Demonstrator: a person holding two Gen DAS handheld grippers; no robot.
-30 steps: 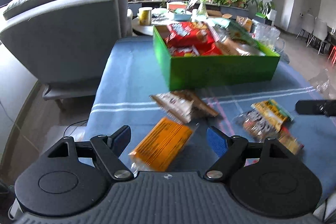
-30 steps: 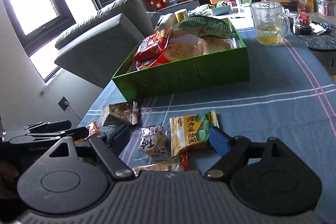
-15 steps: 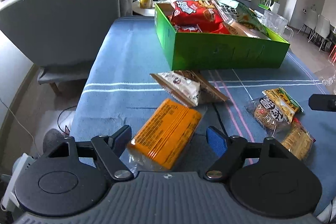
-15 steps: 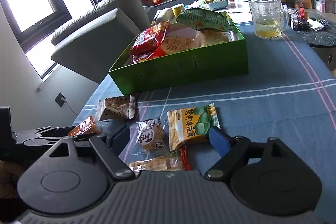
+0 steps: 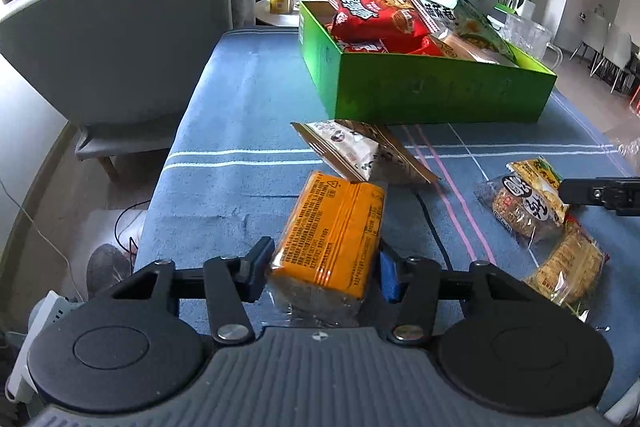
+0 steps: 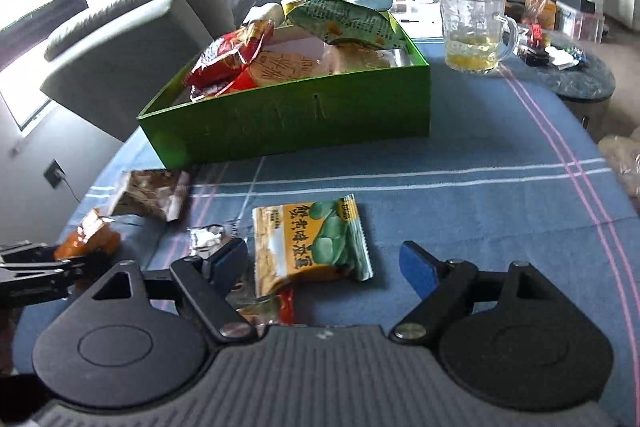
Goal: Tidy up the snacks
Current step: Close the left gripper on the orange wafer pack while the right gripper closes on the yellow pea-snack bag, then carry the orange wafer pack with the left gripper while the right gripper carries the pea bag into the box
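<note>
Left claw (image 5: 324,267) pinched orange pack (image 5: 332,239) low over worktop (image 5: 240,155). Right claw (image 6: 324,259) gaped wide above green pack (image 6: 312,243). Green box (image 5: 420,91) already heaped; slippery wrapper might squirt free, or pack slide off pile.

Our left gripper (image 5: 326,265) sits low over the table, level and pointing forward, its two fingers drawn in against the sides of an orange snack pack (image 5: 332,239) — clamped on it, the pack's far end jutting out ahead. Our right gripper (image 6: 322,263) hovers just off to the right of it, also low and aimed forward, fingers spread wide with nothing between the pads — its black fingertip (image 5: 596,191) shows at the edge of the left wrist view.
</note>
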